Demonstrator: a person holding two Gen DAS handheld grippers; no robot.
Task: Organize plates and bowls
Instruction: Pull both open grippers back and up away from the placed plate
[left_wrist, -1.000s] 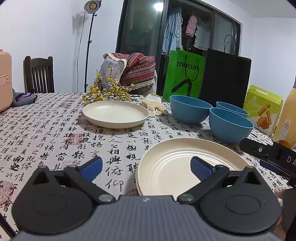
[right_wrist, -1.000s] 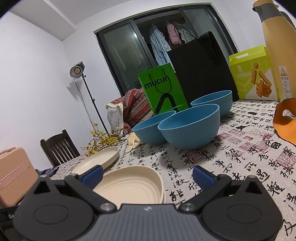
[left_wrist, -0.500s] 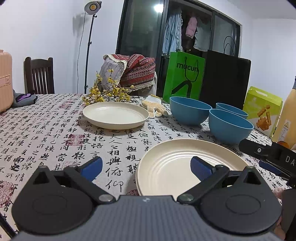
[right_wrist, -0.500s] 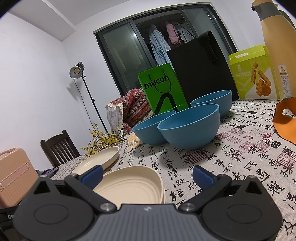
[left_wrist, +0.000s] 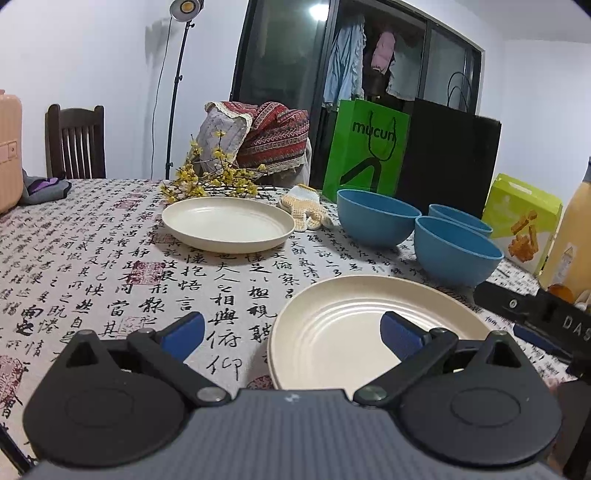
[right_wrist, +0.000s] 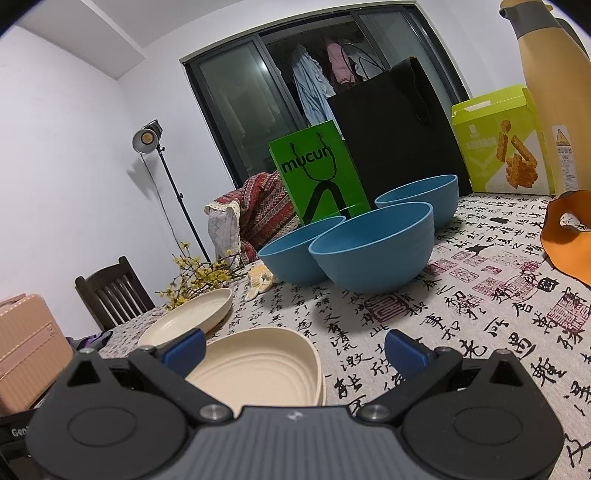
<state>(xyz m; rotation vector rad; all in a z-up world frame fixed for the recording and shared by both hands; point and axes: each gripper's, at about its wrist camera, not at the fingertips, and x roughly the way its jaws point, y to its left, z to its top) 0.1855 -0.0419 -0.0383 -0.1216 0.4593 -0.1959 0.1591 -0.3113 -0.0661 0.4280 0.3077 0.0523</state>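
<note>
Calligraphy tablecloth (left_wrist: 92, 258) — dark window (right_wrist: 240, 103) behind.

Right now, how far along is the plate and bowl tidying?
Barely started. Done: nothing is stacked. The near plate and far plate lie apart, and the three blue bowls sit separately on the tablecloth. In hand: nothing; the left gripper and right gripper are open and empty. Left: stack plates, nest bowls.

My left wrist view looks low across the tabletop (left_wrist: 110, 258); my right wrist view sits lower, tilted. Both share the near cream plate (left_wrist: 351, 332) (right_wrist: 258, 369) and blue bowls (left_wrist: 454, 251) (right_wrist: 373, 247).
</note>
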